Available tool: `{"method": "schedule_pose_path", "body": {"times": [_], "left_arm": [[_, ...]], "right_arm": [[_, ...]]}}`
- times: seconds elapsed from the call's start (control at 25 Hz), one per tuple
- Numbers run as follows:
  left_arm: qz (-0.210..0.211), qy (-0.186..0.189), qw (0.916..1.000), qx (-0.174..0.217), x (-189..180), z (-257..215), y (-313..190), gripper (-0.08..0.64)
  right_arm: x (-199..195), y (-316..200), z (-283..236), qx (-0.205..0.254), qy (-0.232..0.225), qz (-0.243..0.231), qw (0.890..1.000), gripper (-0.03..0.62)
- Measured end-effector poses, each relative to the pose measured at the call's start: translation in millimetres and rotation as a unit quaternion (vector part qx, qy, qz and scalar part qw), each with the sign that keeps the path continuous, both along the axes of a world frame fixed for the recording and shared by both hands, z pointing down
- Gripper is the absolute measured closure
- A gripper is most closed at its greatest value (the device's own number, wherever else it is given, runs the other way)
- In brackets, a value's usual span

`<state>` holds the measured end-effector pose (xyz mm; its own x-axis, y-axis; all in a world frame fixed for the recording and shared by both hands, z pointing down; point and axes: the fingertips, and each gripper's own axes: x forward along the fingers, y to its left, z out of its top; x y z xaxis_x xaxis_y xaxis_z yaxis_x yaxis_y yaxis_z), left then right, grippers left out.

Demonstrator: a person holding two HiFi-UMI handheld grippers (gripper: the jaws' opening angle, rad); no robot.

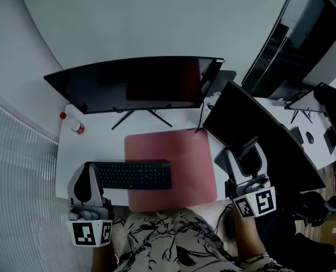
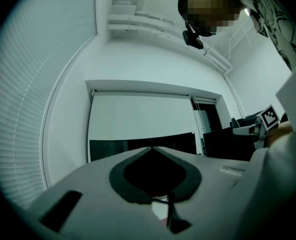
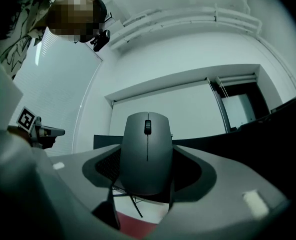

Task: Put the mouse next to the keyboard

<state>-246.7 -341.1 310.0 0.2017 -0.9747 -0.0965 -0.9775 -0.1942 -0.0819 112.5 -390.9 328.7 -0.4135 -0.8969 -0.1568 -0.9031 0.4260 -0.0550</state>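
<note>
A wide curved monitor (image 1: 136,84) stands dark at the back of a white desk (image 1: 94,143), on a stand with thin spread legs. A second dark monitor (image 1: 252,135) stands angled at the desk's right end. A reddish mat (image 1: 173,152) lies on the desk in front of the wide monitor. A small clear bottle (image 1: 72,123) with a red cap sits at the back left corner. Pale blinds (image 1: 15,169) run along the left, and a plain white wall (image 1: 156,16) rises behind.

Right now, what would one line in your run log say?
right tongs: shut on mouse | left tongs: shut, empty | keyboard: on desk
</note>
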Motion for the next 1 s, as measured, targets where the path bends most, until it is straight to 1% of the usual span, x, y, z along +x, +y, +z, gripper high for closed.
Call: {"method": "schedule_pose_path", "body": {"times": [0.08,0.2,0.36,0.52,0.64,0.84,1.0], "left_arm": [[-0.007,-0.003,1.0000,-0.005,-6,2,-2,0.561],[-0.010,0.002,0.9999,-0.008,-16,2,-10,0.561],[0.011,-0.008,0.9999,0.000,-21,-6,-26,0.561],[0.036,-0.017,0.9992,-0.001,-26,-7,-39,0.561],[0.049,-0.016,0.9986,-0.003,-29,-5,-50,0.561],[0.063,-0.009,0.9978,-0.015,-32,3,-63,0.561],[0.067,-0.011,0.9975,-0.020,-35,8,-68,0.561]], "right_arm": [[-7,-7,5,-0.003,0.004,-0.006,1.000,0.293],[-14,-15,11,-0.005,0.013,-0.004,1.000,0.293],[-24,-26,21,-0.021,0.016,0.010,1.000,0.293],[-33,-28,38,-0.048,0.022,0.027,0.998,0.293],[-37,-30,57,-0.070,0.029,0.038,0.996,0.293],[-44,-34,98,-0.117,0.044,0.047,0.991,0.293],[-55,-34,138,-0.160,0.055,0.044,0.985,0.293]]}}
